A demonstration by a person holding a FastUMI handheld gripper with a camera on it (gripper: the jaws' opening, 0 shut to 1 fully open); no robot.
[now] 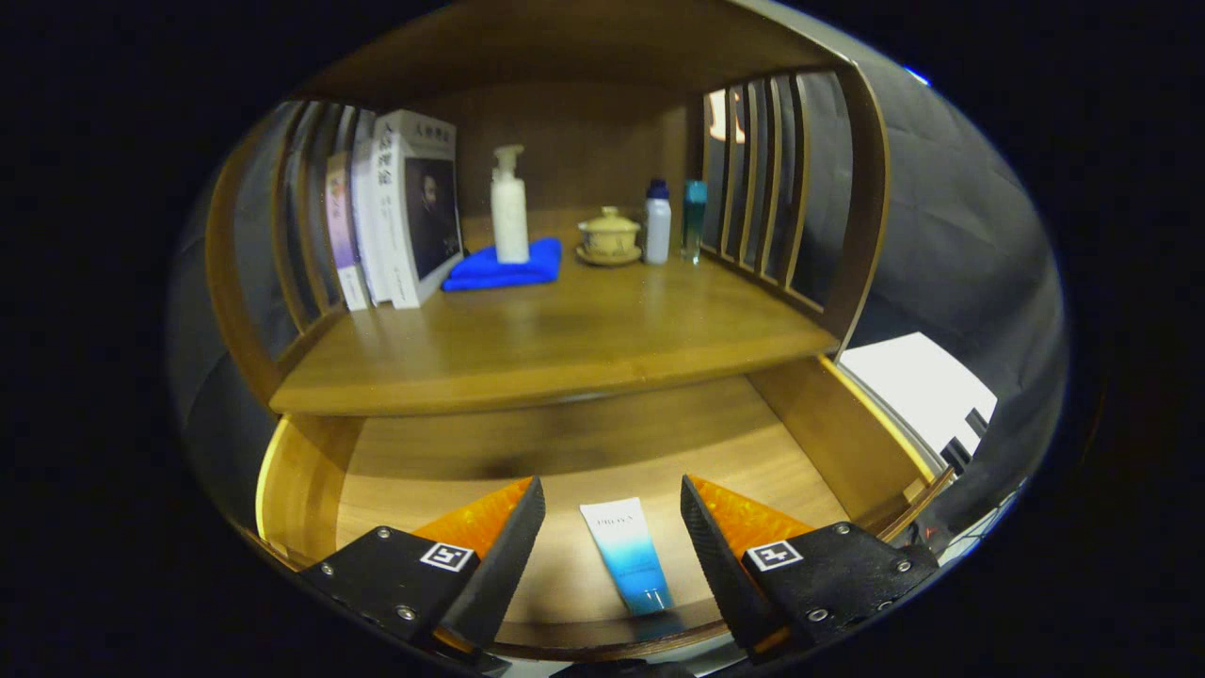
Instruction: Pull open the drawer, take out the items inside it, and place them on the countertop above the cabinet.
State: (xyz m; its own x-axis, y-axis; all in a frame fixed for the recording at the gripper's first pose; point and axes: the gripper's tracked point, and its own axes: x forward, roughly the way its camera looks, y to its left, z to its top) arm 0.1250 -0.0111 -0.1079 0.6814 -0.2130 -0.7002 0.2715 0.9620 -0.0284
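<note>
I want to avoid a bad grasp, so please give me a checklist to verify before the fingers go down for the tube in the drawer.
1. Drawer pulled open: ok, its floor is exposed below the countertop.
2. Tube in reach: ok, it lies flat on the drawer floor between the fingers.
3. Gripper open: ok, the fingers stand apart with a gap on each side of the tube.
4. Fingers touching the tube: not ok yet, neither presses on it.
5. Free place on the countertop: ok, its front part is bare; the books, blue cloth and bottles stand at the back.
6. Other items in the drawer: cannot tell, the fingers hide the near corners.
</note>
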